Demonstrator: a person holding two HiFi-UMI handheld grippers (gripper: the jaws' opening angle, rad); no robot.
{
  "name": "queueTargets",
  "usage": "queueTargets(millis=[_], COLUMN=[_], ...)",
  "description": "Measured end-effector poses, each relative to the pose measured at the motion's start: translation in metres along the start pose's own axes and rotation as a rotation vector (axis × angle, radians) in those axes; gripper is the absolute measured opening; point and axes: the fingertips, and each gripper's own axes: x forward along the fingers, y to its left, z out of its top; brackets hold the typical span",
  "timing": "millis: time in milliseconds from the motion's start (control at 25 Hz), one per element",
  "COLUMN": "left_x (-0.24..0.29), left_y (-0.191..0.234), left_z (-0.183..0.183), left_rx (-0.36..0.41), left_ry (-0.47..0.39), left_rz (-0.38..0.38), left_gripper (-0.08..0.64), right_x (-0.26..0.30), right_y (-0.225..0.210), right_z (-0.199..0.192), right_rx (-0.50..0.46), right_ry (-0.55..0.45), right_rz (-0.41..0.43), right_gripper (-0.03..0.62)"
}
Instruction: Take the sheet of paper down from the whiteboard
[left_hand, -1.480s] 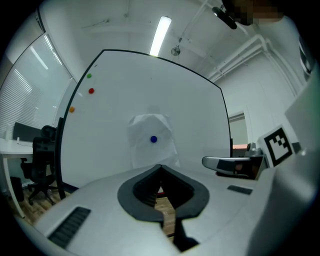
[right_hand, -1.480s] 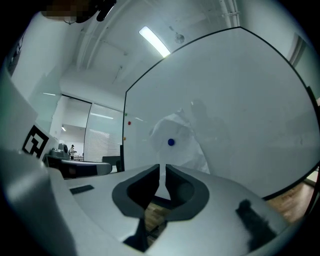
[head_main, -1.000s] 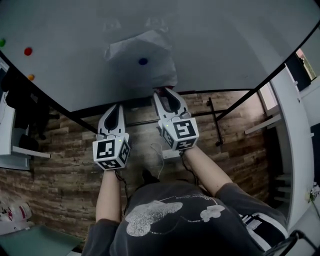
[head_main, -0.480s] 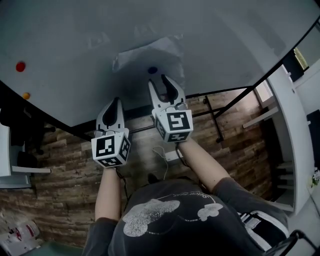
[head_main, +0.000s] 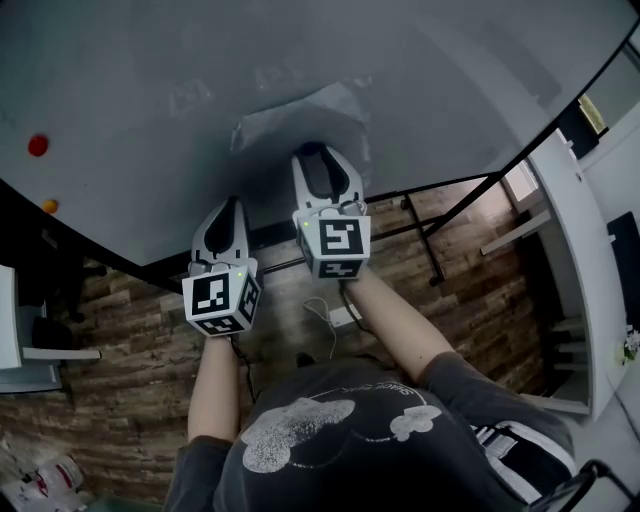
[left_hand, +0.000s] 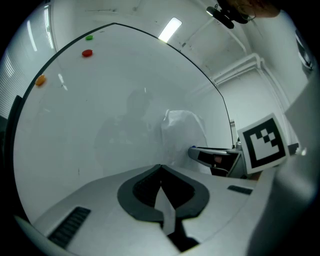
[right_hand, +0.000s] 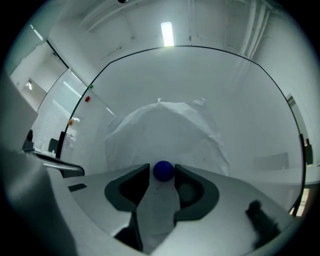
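A crumpled white sheet of paper hangs on the whiteboard, pinned by a round blue magnet. My right gripper points at the board with its jaws open, one fingertip on each side of the magnet, close to it. The paper's lower part lies behind the jaws. My left gripper is shut and empty, lower and to the left, near the board's bottom edge. The left gripper view shows the paper and the right gripper off to its right.
Red and orange magnets sit far left on the board; a green magnet shows in the left gripper view. Below the board are its black stand bars and a wood-plank floor. A white cabinet stands at the right.
My right gripper has risen from the paper's lower edge to the blue magnet and opened its jaws around it. The left gripper has moved up a little toward the board, still shut.
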Motion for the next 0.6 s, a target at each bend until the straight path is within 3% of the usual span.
queueTargets(millis=[320, 600], left_x=[0.005, 0.007], left_y=[0.002, 0.000], left_z=[0.007, 0.030], left_rx=[0.026, 0.042], left_ry=[-0.019, -0.115], left_rz=[0.010, 0.003], left_gripper=[0.012, 0.014], right_x=[0.003, 0.002], right_y=[-0.003, -0.003], right_z=[-0.001, -0.002], right_rx=[-0.041, -0.017], right_ry=[0.016, 0.017], right_rz=[-0.045, -0.033], right_gripper=[0.130, 0.129])
